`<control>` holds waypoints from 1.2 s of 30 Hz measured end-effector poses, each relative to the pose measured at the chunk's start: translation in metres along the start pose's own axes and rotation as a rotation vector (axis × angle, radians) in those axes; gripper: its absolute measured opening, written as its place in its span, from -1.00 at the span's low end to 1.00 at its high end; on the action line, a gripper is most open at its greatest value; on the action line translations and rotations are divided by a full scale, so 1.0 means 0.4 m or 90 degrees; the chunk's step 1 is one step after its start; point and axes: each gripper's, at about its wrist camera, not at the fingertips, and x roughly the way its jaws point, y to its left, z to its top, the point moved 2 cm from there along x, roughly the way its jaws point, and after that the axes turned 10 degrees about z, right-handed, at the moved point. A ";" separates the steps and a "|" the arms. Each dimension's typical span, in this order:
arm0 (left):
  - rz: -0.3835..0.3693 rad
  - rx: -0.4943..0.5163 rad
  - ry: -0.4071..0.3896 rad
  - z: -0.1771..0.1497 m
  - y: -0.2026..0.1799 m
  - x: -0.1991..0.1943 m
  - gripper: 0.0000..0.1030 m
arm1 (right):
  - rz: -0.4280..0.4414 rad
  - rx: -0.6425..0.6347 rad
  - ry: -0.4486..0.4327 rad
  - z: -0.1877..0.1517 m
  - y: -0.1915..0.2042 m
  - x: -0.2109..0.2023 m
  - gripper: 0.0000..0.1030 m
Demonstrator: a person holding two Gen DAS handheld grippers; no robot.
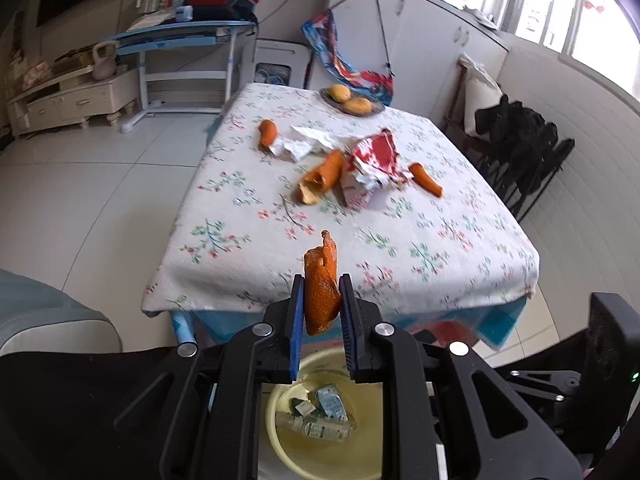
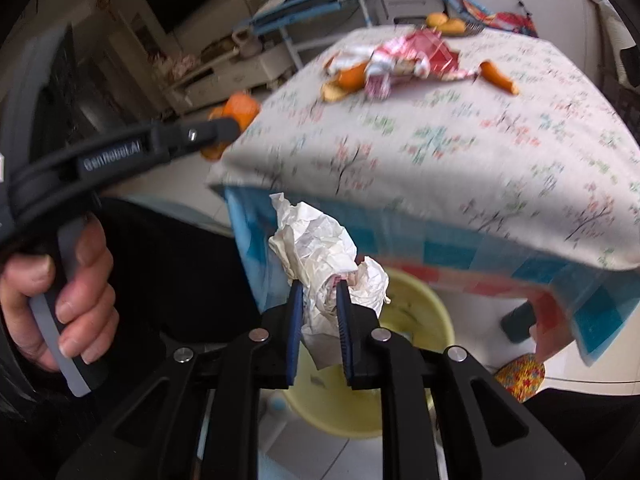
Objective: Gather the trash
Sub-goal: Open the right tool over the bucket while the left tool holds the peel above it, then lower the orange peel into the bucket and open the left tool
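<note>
My left gripper [image 1: 321, 280] is shut on an orange peel [image 1: 320, 288] and holds it in the air above a yellow bin [image 1: 280, 424] on the floor, off the table's near edge. My right gripper [image 2: 319, 286] is shut on a crumpled white paper [image 2: 320, 248] above the same yellow bin [image 2: 424, 304]. On the floral tablecloth [image 1: 320, 240] lie more orange peels [image 1: 320, 178], crumpled white paper [image 1: 306, 140] and a torn red-and-white wrapper [image 1: 376, 160]. The left gripper and the hand holding it show in the right wrist view [image 2: 224, 128].
The bin holds several small cartons [image 1: 324, 412]. A plate of fruit [image 1: 352, 100] sits at the table's far edge. A dark chair with clothes [image 1: 524, 148] stands right of the table. A blue desk [image 1: 184, 40] and a low cabinet [image 1: 72, 100] stand behind.
</note>
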 end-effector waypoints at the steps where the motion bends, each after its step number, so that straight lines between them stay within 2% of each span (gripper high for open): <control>1: -0.001 0.006 0.002 -0.005 -0.005 0.000 -0.68 | -0.001 -0.001 0.008 -0.005 0.002 0.005 -0.59; 8: -0.011 0.044 0.025 -0.032 -0.041 0.008 -0.68 | -0.001 0.041 0.040 -0.024 -0.022 0.024 -0.32; 16: -0.020 0.076 0.039 -0.052 -0.070 0.014 -0.68 | -0.009 0.069 0.013 -0.022 -0.046 -0.002 -0.19; 26: -0.019 0.091 0.039 -0.056 -0.080 0.016 -0.68 | -0.024 0.086 -0.016 -0.016 -0.064 -0.022 -0.08; 36: -0.017 0.135 0.055 -0.077 -0.109 0.025 -0.67 | -0.044 0.104 -0.061 -0.005 -0.079 -0.054 0.01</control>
